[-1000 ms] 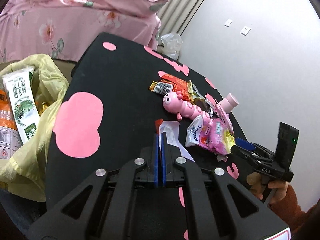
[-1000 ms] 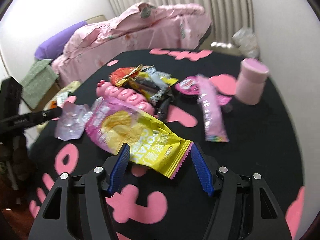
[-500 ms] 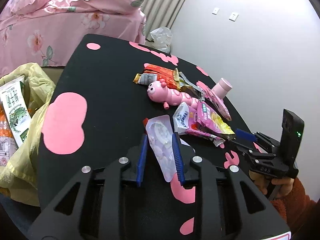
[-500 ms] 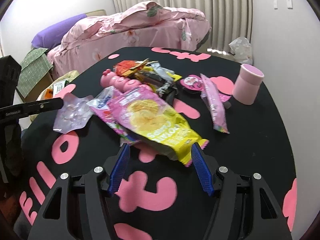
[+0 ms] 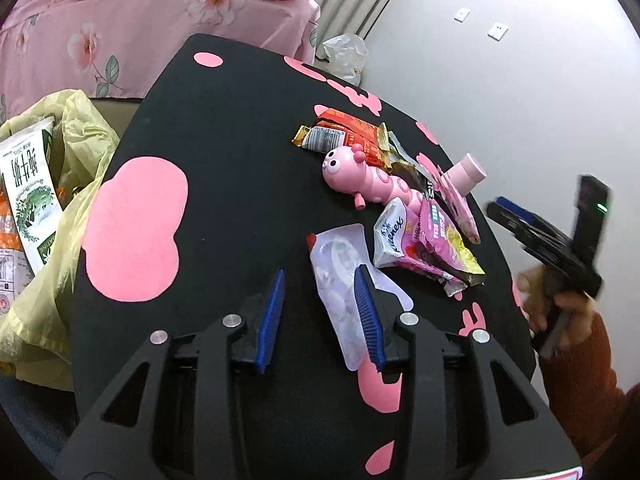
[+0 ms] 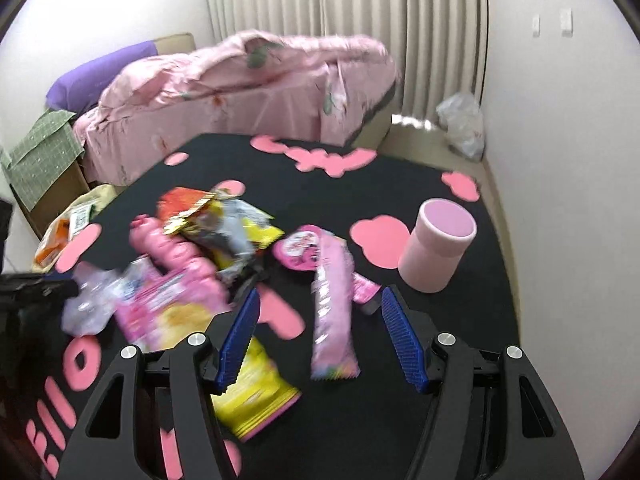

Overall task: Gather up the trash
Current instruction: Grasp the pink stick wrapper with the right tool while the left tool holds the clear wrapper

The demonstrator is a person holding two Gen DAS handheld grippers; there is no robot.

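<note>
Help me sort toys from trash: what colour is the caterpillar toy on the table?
Pink all over, the caterpillar toy shows best in the left wrist view, lying among wrappers.

Both your grippers tilt down over the table (image 5: 224, 128).
Left gripper (image 5: 320, 312) jaws are opening; right gripper (image 6: 320, 340) gapes wide.

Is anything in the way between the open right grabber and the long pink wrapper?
Nothing visible is. The long pink wrapper lies flat on the table, right ahead of the right gripper, between its open fingers.
</note>
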